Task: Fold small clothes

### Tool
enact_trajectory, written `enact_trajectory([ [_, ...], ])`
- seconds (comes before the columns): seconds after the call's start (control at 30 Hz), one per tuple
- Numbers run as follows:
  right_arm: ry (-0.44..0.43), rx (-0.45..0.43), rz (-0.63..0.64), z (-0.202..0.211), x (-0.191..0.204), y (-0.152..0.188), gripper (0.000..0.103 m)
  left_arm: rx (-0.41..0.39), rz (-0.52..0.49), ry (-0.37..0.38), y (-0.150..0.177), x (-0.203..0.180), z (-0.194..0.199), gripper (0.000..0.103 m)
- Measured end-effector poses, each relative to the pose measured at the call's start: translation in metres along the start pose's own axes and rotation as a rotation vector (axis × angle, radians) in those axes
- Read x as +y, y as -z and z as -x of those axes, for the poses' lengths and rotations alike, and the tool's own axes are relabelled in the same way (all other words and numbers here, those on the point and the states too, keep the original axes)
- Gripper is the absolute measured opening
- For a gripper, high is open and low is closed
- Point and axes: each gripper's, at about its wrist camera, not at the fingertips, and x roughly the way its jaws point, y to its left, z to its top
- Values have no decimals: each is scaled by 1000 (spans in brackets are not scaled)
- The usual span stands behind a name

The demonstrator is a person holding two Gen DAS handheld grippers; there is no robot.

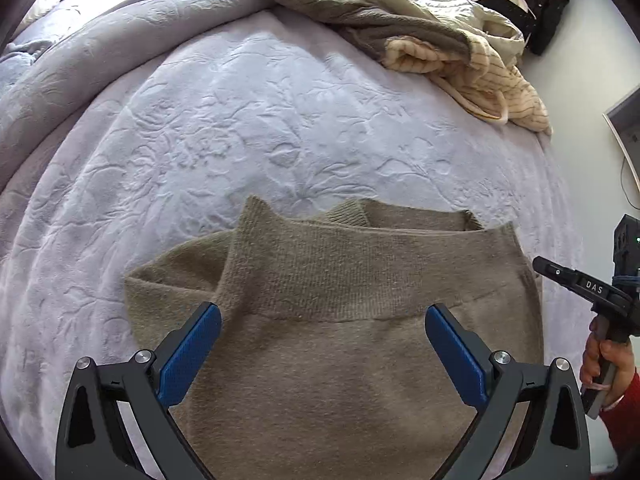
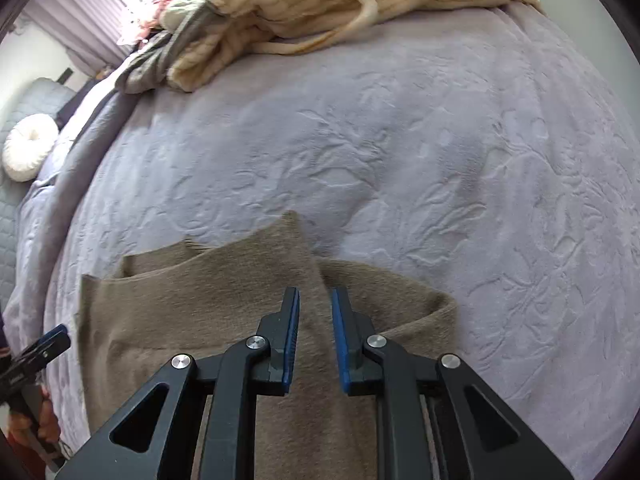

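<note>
A tan knit garment (image 1: 320, 340) lies on the lilac bedspread, partly folded, with a ribbed band turned over its top. My left gripper (image 1: 323, 316) hovers above it with its blue pads (image 1: 188, 360) wide apart and nothing between them. In the right wrist view the same garment (image 2: 192, 292) lies under my right gripper (image 2: 315, 298), whose blue pads (image 2: 290, 340) stand a narrow gap apart above a raised fold, without visibly pinching it. The right gripper also shows at the right edge of the left wrist view (image 1: 538, 263), and the left one at the left edge of the right wrist view (image 2: 60, 334).
A heap of cream and grey clothes (image 1: 440, 40) lies at the far side of the embossed bedspread (image 1: 240, 128); it shows in the right wrist view too (image 2: 300, 4). A rolled duvet (image 1: 80, 64) runs along the left. A round white cushion (image 2: 28, 146) sits far left.
</note>
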Motion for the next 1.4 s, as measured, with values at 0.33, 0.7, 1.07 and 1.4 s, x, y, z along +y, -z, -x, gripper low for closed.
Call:
enact_trajectory([
  [0.33, -39, 65, -97, -48, -12, 20, 11, 78, -8, -82, 3, 9, -53, 102],
  [0.7, 14, 78, -53, -18, -4, 36, 17, 87, -48, -178, 32, -9, -30, 102],
  [1.07, -2, 97, -109, 5, -14, 80, 19, 100, -42, -206, 65, -7, -15, 102],
  [1.4, -60, 113, -160, 29, -11, 124, 35, 122, 73, -194, 144, 20, 33, 102],
])
